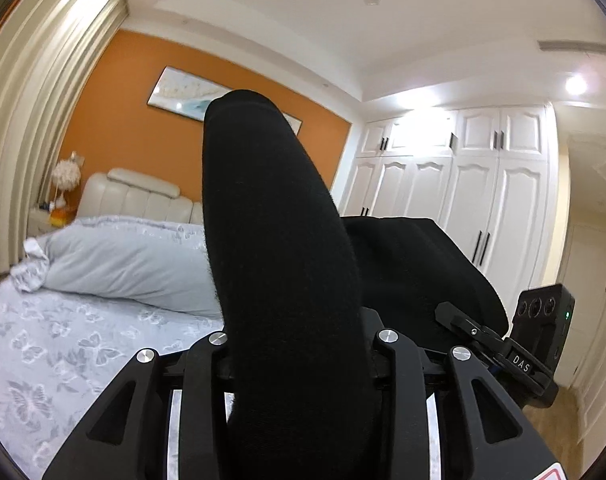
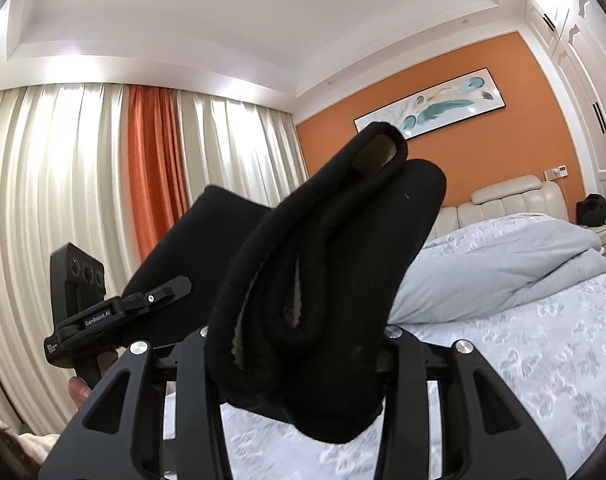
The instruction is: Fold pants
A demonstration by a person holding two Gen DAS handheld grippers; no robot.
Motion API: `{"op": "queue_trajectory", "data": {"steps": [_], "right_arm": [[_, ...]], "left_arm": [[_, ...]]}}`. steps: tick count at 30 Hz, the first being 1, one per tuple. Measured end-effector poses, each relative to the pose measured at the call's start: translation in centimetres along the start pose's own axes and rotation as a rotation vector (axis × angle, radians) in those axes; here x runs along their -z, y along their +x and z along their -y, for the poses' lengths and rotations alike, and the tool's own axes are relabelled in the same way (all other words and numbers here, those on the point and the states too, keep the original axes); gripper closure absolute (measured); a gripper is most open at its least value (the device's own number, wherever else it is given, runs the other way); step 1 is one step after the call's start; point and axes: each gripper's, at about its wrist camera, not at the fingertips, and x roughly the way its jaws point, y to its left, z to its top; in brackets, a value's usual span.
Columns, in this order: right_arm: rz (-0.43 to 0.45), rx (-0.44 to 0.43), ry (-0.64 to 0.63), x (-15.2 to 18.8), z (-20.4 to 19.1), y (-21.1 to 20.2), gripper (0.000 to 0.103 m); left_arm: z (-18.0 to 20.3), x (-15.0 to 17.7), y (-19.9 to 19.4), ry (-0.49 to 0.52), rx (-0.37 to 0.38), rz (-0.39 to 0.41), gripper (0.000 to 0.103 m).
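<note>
black pants (image 1: 287, 264), thick and bunched in folds, hang raised above the bed (image 1: 63, 344), clamped in the left tool (image 1: 303, 360) and in the right tool (image 2: 299, 360).

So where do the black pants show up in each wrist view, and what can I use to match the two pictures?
Left wrist: the black pants rise through the centre of the frame, clamped in the left tongs, with more cloth spreading right toward the right tongs.
Right wrist: the pants fill the centre, bunched in folds in the right tongs, stretching left to the left tongs.
Shared landmark: the feather painting on the orange wall.
</note>
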Motion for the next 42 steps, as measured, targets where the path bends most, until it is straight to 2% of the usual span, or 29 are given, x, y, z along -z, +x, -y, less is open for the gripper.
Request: {"op": "queue_trajectory", "data": {"steps": [4,9,14,18,21,23,24,25,26,28,30,31,32,34,35,36,37,38,40,42], "right_arm": [[-0.005,0.006,0.02,1.0,4.2,4.7,0.065],[-0.044,0.052,0.099,5.0,11.0,11.2,0.065],[-0.152,0.13,0.232,12.6,18.8,17.3,0.065],[-0.281,0.198,0.348,21.5,23.9,19.9,0.065],[-0.408,0.249,0.444,28.9,27.3,20.8,0.065],[-0.513,0.29,0.51,34.2,29.0,21.1,0.065],[-0.518,0.305,0.519,35.4,29.3,20.8,0.058],[-0.52,0.271,0.597,36.1,30.1,20.4,0.055],[-0.508,0.249,0.634,35.7,30.5,20.3,0.055],[-0.535,0.256,0.612,35.5,30.3,20.7,0.053],[-0.59,0.292,0.601,35.8,29.8,20.7,0.048],[-0.595,0.302,0.602,35.5,29.7,20.4,0.045],[-0.594,0.333,0.599,35.2,29.4,19.3,0.044],[-0.526,0.411,0.551,33.3,28.6,16.6,0.041],[-0.432,0.447,0.475,30.9,27.4,14.6,0.041],[-0.402,0.452,0.438,29.1,26.6,14.3,0.042],[-0.386,0.43,0.404,27.4,25.8,14.4,0.046],[-0.366,0.381,0.363,25.5,24.7,15.1,0.047],[-0.362,0.318,0.276,23.0,22.9,18.2,0.048],[-0.384,0.303,0.259,22.9,22.9,21.3,0.048]], "left_arm": [[-4.2,0.0,5.7,-0.035,-0.006,-0.012,0.072],[-10.0,2.9,14.2,-0.046,-0.051,-0.064,0.071],[-17.9,10.0,22.8,-0.109,-0.104,-0.19,0.071],[-24.0,18.4,28.5,-0.175,-0.167,-0.346,0.071],[-27.8,25.9,30.4,-0.247,-0.21,-0.484,0.071],[-29.6,29.8,31.0,-0.296,-0.237,-0.557,0.071],[-30.7,31.9,31.1,-0.332,-0.26,-0.594,0.07],[-31.7,33.7,30.5,-0.374,-0.274,-0.586,0.066],[-32.5,34.1,30.0,-0.437,-0.243,-0.56,0.064],[-33.6,33.6,29.9,-0.538,-0.2,-0.559,0.064],[-33.4,33.4,30.3,-0.512,-0.23,-0.594,0.06],[-33.0,33.2,30.3,-0.485,-0.263,-0.623,0.054],[-32.6,32.8,29.8,-0.471,-0.28,-0.635,0.052],[-31.4,30.8,27.5,-0.437,-0.318,-0.624,0.05],[-30.7,29.1,25.5,-0.412,-0.341,-0.569,0.044],[-30.2,27.4,24.0,-0.385,-0.355,-0.51,0.038],[-29.6,25.2,22.6,-0.341,-0.376,-0.425,0.028],[-28.9,23.1,21.9,-0.3,-0.398,-0.36,0.024],[-27.9,20.0,23.1,-0.263,-0.393,-0.317,0.023],[-27.2,18.6,26.0,-0.257,-0.369,-0.32,0.023]]}}
